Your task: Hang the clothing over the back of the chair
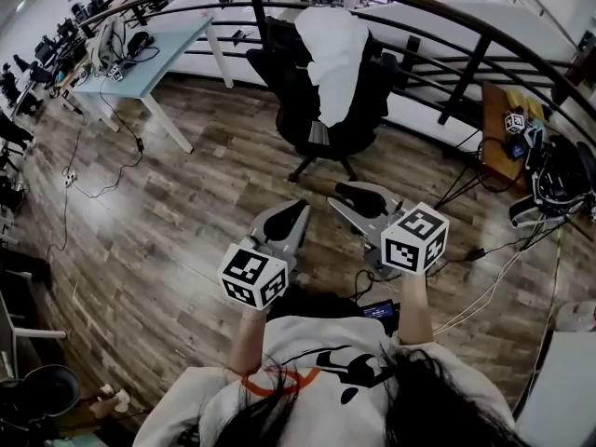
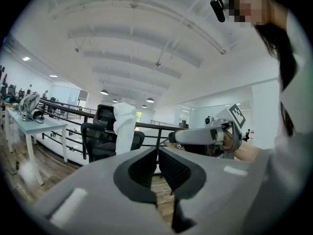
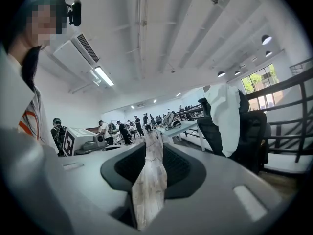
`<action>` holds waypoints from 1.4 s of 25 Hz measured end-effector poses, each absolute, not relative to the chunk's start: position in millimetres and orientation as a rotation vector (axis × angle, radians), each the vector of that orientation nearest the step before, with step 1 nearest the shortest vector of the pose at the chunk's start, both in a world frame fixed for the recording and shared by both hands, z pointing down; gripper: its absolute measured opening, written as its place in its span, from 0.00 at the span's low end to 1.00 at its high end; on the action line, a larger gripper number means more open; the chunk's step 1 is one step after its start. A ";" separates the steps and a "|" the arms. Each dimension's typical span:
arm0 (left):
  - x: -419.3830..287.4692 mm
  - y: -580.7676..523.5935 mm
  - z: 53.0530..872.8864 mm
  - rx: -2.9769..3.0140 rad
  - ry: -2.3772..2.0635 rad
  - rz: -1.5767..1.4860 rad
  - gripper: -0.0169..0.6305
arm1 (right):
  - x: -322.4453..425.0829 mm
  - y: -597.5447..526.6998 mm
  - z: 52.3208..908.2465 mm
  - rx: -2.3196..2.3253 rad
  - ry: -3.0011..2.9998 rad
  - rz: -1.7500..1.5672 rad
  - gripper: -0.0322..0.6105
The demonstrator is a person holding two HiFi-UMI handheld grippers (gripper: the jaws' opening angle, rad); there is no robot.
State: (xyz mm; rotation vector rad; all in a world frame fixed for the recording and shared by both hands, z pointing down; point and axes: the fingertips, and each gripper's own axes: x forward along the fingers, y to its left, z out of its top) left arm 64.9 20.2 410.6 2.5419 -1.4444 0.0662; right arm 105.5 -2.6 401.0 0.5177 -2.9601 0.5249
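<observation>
A pale blue bench (image 1: pixel 172 40) stands at far left, well apart from the work. My left tongs (image 1: pixel 298 209) are pressed together on nothing and held low near my chest, since there is nothing to carry. Ahead, the white cloth garment (image 1: pixel 333 59) drapes over the back of the black swivel office chair (image 1: pixel 298 110), so I judge the hanging done. My right tongs (image 1: pixel 343 194) are slightly spread and empty, with wooden floor (image 1: pixel 186 212) showing between them.
</observation>
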 end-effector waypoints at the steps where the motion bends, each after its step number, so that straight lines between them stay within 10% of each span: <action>1: 64.2 23.5 410.8 2.540 -1.447 0.066 0.03 | 104.4 -0.6 402.4 0.529 -2.958 0.523 0.25; 35: 62.5 40.9 406.6 2.562 -1.454 0.001 0.03 | 95.0 22.0 413.7 0.628 -2.938 0.491 0.19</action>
